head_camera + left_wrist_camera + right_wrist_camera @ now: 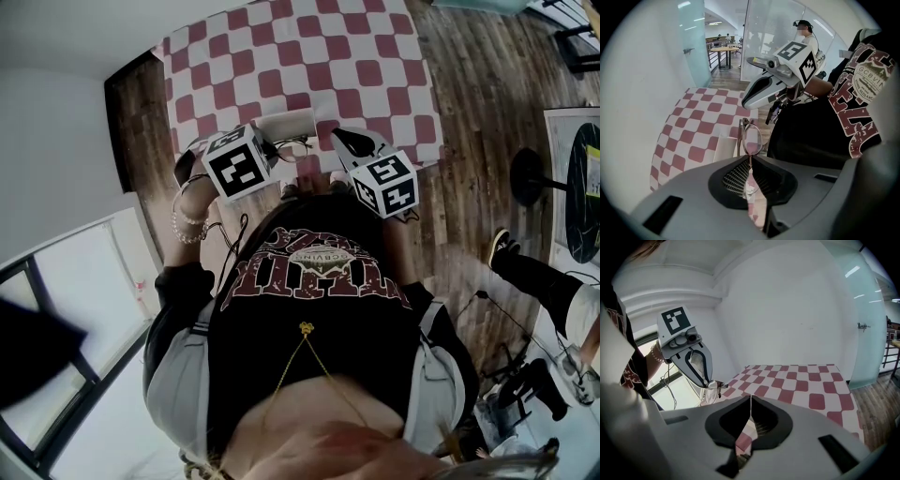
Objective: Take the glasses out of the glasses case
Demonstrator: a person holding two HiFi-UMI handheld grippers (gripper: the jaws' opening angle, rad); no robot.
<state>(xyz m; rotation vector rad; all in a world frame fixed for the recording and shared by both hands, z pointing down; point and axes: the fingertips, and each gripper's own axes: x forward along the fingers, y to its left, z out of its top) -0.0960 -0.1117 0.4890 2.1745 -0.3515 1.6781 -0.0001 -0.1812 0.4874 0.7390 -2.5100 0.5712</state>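
Note:
My left gripper is shut on a pair of thin-framed glasses and holds them upright in the air, close to the person's body. Just beyond and below them, a white glasses case lies on the red-and-white checked tablecloth. In the head view the case sits at the table's near edge, with the glasses between the two grippers. My right gripper is shut with nothing in it. From it I see the left gripper with the glasses at its tip.
The checked table stands on a wooden floor. A white wall and a window are at the left. Another person's leg and shoe and a black stand base are at the right. A person stands far off behind glass.

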